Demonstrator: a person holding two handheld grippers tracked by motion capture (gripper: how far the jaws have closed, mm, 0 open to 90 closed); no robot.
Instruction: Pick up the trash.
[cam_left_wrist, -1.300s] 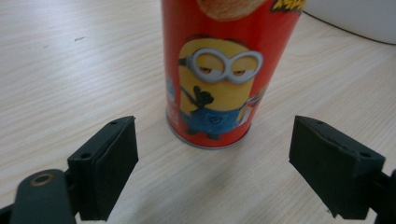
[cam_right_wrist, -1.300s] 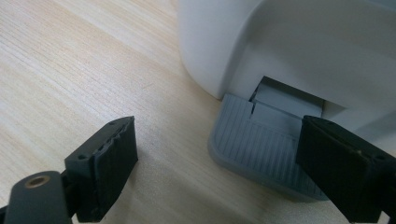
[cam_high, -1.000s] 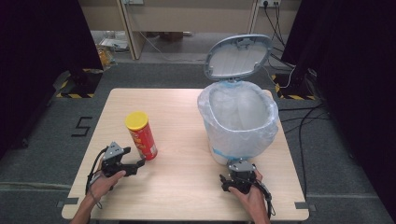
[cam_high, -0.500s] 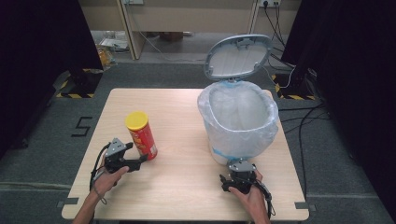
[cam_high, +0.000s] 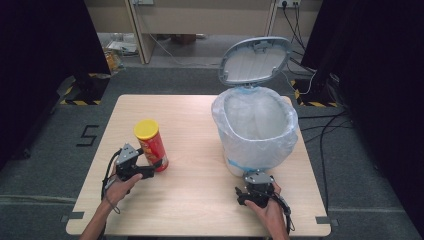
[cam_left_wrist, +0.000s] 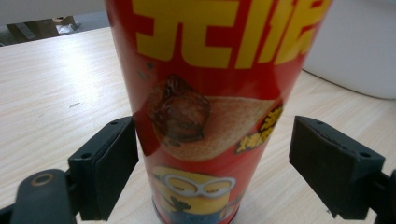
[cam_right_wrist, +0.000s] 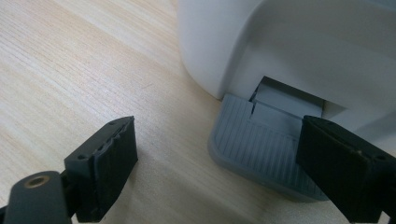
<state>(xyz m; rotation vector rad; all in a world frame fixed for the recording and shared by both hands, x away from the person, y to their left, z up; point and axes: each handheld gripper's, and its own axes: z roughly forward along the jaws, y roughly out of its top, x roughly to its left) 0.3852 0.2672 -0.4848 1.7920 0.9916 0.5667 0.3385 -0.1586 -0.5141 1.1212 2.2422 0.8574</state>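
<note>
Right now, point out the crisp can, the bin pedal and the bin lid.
crisp can (cam_left_wrist: 205, 93), left gripper view, red side wall.
bin pedal (cam_right_wrist: 252, 149), right gripper view, ribbed top.
bin lid (cam_high: 255, 60), high view, raised underside.

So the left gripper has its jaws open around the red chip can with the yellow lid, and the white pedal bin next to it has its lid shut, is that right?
Not quite: the lid of the white pedal bin stands open, tipped back, as the high view shows. The rest holds: the left gripper has its jaws open on either side of the red chip can with the yellow lid.
</note>
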